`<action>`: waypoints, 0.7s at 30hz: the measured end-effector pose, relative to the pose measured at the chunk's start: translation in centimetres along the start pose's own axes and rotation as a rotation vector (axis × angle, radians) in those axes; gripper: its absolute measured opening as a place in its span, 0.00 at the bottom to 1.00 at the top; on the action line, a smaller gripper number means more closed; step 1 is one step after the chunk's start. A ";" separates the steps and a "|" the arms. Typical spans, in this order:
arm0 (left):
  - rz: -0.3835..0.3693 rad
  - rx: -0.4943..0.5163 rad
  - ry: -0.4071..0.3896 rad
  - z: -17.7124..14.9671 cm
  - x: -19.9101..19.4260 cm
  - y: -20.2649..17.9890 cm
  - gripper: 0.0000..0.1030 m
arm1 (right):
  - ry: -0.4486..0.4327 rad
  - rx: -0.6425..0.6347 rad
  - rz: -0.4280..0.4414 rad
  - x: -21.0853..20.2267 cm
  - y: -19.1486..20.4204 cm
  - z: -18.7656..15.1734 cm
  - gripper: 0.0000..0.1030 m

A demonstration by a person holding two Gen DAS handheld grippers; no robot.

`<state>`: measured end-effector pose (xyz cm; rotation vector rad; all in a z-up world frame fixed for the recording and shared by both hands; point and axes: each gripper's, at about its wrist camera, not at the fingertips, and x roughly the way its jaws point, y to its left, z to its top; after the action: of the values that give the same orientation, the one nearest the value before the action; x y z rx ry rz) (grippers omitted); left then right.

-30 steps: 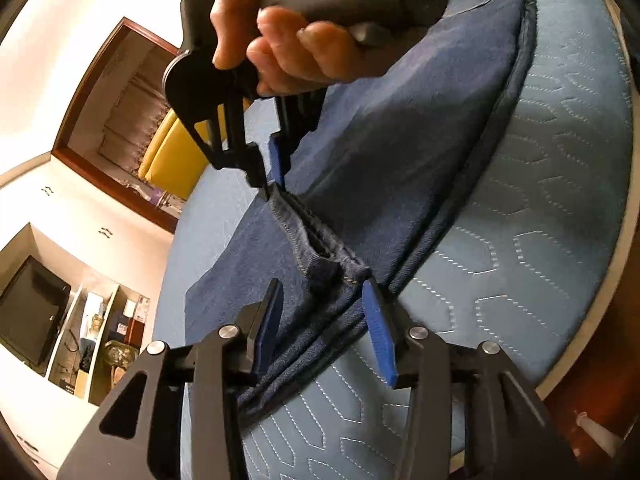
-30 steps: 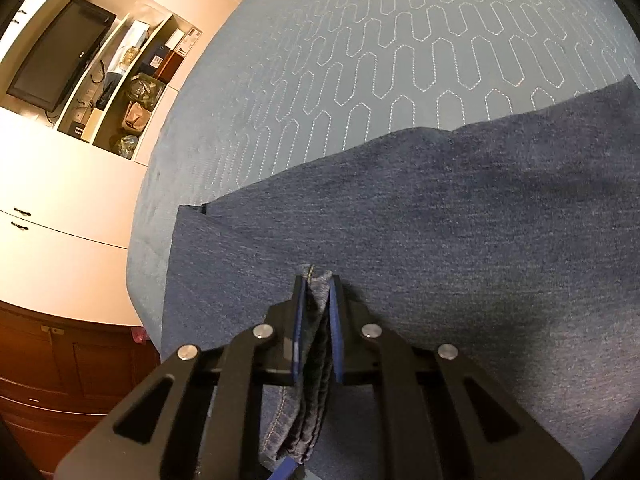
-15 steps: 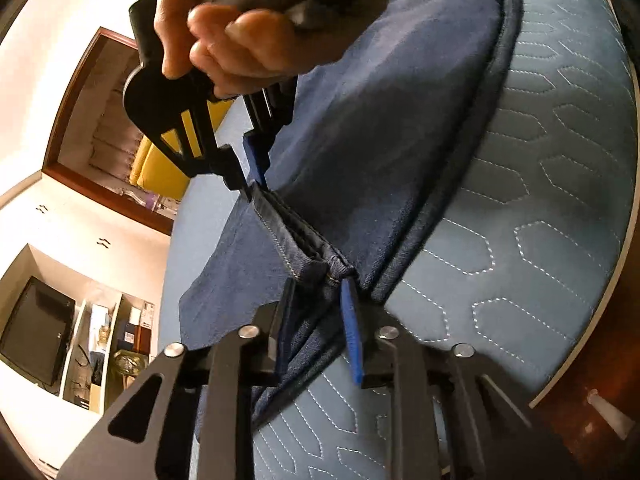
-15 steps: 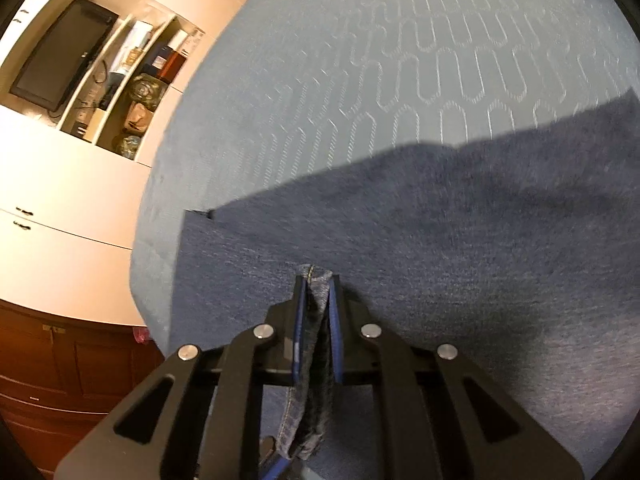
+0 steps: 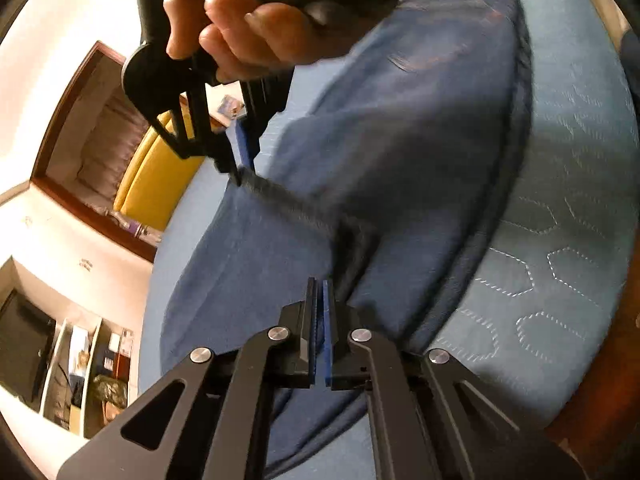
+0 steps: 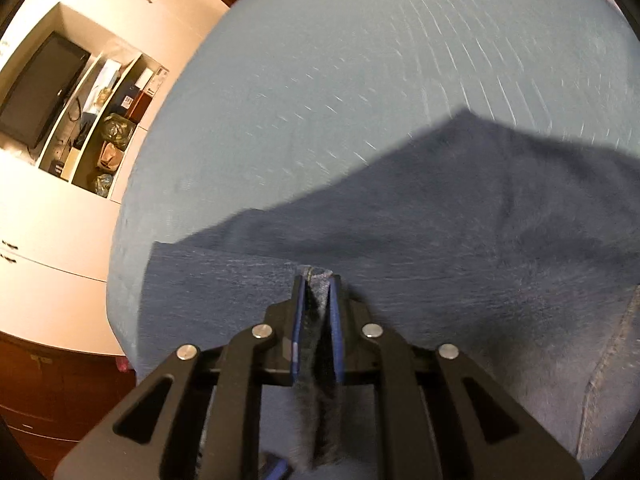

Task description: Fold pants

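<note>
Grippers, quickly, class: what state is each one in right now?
Left gripper: closed on the pants waistband.
Right gripper: closed on the pants waistband too.

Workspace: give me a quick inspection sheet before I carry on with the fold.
Surface: blue quilted bed, bare beyond the cloth.
Job's things: pants, dark denim, partly lifted off the bed; waistband edge stretched between the two grippers.
Clutter: nothing seen on the bed.
Grippers: left gripper shut on the pants; right gripper shut on the pants, held by a hand.
Cables: nothing seen.
Surroundings: white wall unit with a TV and packed shelves; something yellow past a wood-framed opening. Both views are motion-blurred.
</note>
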<state>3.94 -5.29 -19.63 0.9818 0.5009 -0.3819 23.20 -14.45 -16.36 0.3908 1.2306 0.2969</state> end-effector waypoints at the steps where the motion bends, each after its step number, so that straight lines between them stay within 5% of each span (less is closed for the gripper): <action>1: -0.003 0.006 0.001 -0.2 0.0 -0.5 0.20 | -0.018 -0.007 -0.007 -0.2 -0.5 -0.2 0.39; 3: 0.013 0.005 -0.003 -0.5 -0.5 -0.9 0.23 | -0.056 0.001 0.024 -1.1 -1.2 -0.6 0.63; 8: 0.068 0.026 -0.040 0.0 -1.6 -1.4 0.55 | -0.030 0.046 0.065 -2.0 -3.7 -1.6 0.63; 18: 0.122 0.048 0.062 2.7 1.4 -1.9 0.52 | -0.062 0.130 0.149 -4.2 -6.0 -2.7 0.63; 21: 0.120 0.072 0.106 2.9 2.0 -2.7 0.39 | -0.060 0.134 0.163 -4.7 -6.9 -3.0 0.63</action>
<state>4.84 -9.25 -21.26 1.1004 0.5243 -0.2423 18.94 -22.27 -16.24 0.6136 1.1649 0.3409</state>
